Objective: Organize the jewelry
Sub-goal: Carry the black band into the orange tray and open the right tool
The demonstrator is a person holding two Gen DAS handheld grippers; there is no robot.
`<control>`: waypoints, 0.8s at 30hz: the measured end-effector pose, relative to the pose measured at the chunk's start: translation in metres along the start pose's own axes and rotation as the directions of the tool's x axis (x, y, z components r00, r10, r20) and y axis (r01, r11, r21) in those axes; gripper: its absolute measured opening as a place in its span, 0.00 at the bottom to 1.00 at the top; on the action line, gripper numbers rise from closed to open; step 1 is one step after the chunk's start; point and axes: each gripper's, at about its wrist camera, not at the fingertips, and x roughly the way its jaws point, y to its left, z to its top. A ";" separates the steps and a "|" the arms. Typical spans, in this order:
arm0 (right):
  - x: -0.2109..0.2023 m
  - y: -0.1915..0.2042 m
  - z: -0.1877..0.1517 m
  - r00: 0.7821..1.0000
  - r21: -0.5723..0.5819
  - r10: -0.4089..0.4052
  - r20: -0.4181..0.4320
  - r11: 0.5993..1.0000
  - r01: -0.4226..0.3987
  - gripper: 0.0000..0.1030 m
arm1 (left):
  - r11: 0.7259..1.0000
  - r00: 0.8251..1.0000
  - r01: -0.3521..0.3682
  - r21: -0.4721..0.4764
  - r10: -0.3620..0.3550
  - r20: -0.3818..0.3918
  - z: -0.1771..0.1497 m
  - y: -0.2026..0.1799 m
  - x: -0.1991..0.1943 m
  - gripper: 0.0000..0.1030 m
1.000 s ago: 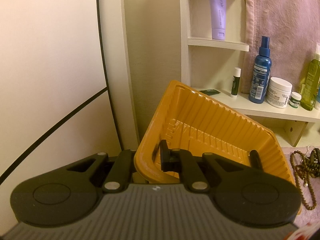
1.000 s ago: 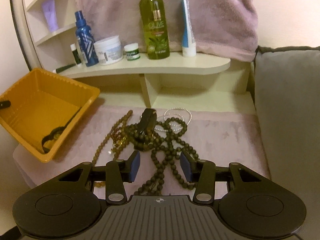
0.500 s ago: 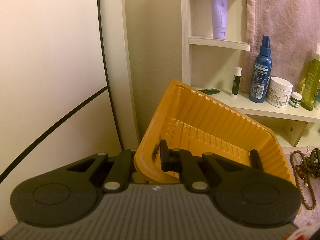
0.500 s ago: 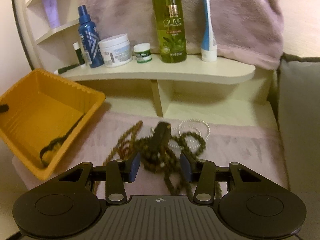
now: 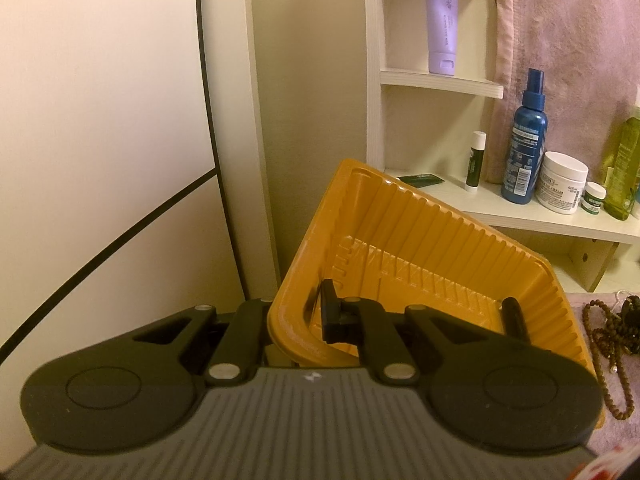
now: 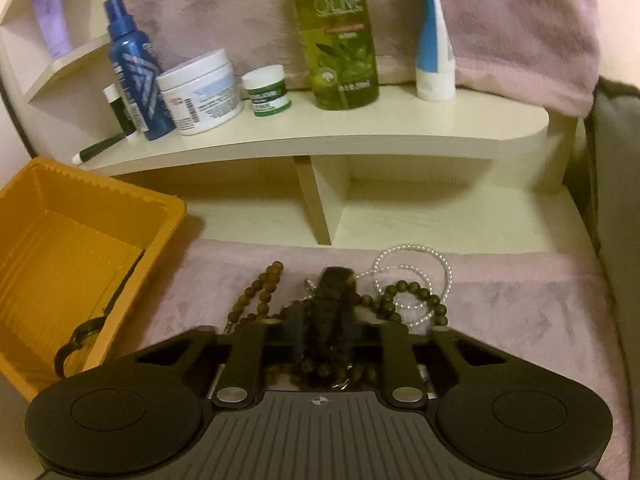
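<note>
Left gripper point(image 5: 318, 314): its black fingers are clamped on the near wall of the orange ribbed plastic tray point(image 5: 420, 240), which sits tilted with its left end raised.
Tray contents: a black cord-like piece point(image 6: 80, 332) lies against the tray's right inner wall.
Shelf: a cream wooden shelf point(image 6: 320, 140) carries a blue spray bottle point(image 6: 134, 72), a white cream jar point(image 6: 200, 92), a small green-labelled pot point(image 6: 266, 90), a green olive-oil bottle point(image 6: 340, 36) and a blue-and-white tube point(image 6: 434, 40).
Jewelry: a tangle of dark brown bead strands point(image 6: 264, 292) and a white pearl bracelet point(image 6: 412, 276) lie on the pink cloth point(image 6: 520, 300), right of the tray.
Right gripper point(image 6: 322, 326): its jaws have just been closing, with a dark elongated piece point(image 6: 334, 292) of the tangle between the blue pads; the pads press against it.
</note>
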 end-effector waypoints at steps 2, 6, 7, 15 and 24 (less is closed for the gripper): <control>-0.002 -0.003 0.001 1.000 0.027 0.015 0.013 1.000 -0.015 0.14 | 1.000 1.000 0.001 0.002 -0.001 -0.001 0.000 0.000 0.001 0.08; -0.013 -0.006 0.003 0.997 0.055 0.034 0.064 0.998 -0.038 0.13 | 1.000 1.000 0.001 0.001 -0.001 -0.003 0.000 -0.001 0.002 0.08; -0.016 -0.007 0.004 0.996 0.058 0.035 0.082 0.998 -0.040 0.12 | 1.000 1.000 0.000 0.000 0.000 -0.003 0.000 -0.001 0.002 0.08; -0.048 -0.014 0.018 0.970 0.139 0.107 0.216 0.980 -0.139 0.12 | 1.000 1.000 0.001 -0.003 -0.001 -0.003 -0.001 -0.001 0.003 0.08; -0.069 0.006 0.037 0.938 0.137 0.221 0.266 0.955 -0.263 0.12 | 1.000 1.000 0.005 -0.010 -0.005 -0.002 -0.002 -0.001 0.003 0.08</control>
